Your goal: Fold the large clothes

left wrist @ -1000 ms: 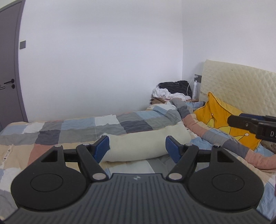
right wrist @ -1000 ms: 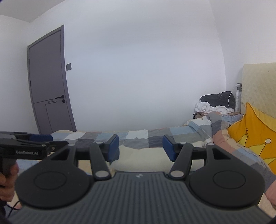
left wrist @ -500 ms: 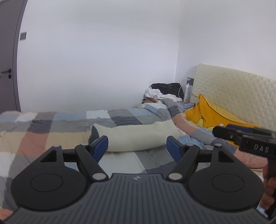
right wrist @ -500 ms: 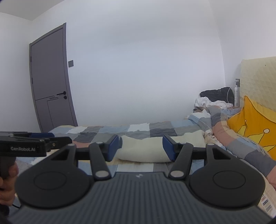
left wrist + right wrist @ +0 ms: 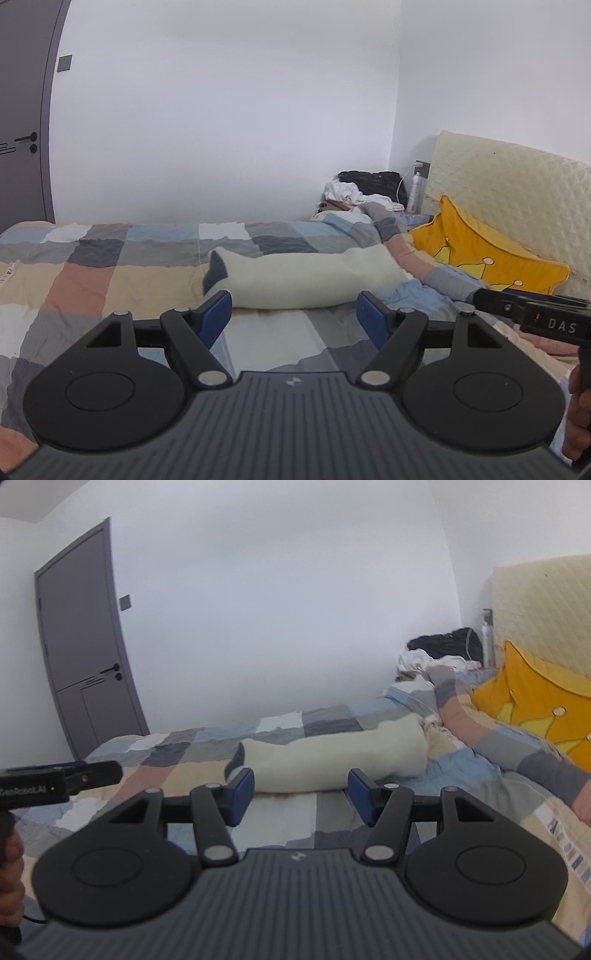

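A cream fleece garment with a dark cuff [image 5: 306, 277] is found bunched on the patchwork-quilted bed [image 5: 110, 280], untouched. The left gripper [image 5: 293, 317] and right gripper [image 5: 301, 794] are held spread and empty, near it. Approach stage is judged; a grasp of two edges is required next.

Plain white walls [image 5: 229, 110] meet in the far corner. A grey door [image 5: 85, 646] stands shut on the left — a dark switch plate [image 5: 125, 602] beside it. The bed [image 5: 110, 273] wears a patchwork quilt, with a cream quilted headboard [image 5: 509, 199] and a yellow pillow [image 5: 476, 247] — soft, even daylight.
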`<state>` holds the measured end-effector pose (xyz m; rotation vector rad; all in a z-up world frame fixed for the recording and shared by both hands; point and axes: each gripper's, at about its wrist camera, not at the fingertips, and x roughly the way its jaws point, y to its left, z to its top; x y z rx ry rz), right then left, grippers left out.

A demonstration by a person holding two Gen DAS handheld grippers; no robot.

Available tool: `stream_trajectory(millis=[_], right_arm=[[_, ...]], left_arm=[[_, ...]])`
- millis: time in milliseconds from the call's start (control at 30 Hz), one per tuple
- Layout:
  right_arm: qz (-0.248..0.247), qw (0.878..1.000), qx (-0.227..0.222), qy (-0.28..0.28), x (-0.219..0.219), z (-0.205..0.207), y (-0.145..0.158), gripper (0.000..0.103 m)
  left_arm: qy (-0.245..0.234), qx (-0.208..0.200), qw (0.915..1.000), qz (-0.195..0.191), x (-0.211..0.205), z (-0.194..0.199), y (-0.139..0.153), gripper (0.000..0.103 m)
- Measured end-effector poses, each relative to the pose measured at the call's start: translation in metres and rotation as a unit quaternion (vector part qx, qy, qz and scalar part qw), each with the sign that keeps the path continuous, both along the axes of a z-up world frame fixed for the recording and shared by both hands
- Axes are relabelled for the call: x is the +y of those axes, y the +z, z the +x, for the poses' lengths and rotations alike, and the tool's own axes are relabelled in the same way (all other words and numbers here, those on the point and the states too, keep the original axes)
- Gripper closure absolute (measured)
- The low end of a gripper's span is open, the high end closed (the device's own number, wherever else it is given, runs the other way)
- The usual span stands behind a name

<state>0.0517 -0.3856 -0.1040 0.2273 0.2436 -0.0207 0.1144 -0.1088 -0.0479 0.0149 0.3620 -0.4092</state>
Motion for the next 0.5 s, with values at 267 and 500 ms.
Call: stream_trajectory(millis=[267,500], right_arm=[[-0.004,1.0,0.005,-0.018,0.01,-0.004,-0.008,0.043],[-0.008,1.0,0.021,-0.01,0.013,-0.003,-0.012,0.043]], left_arm=[[0.013,0.007,0.9998,0.014,0.0,0.007,-0.019,0.024],[0.022,0.011,0.9996,0.012,-0.001,0.013,-0.024,0.024]])
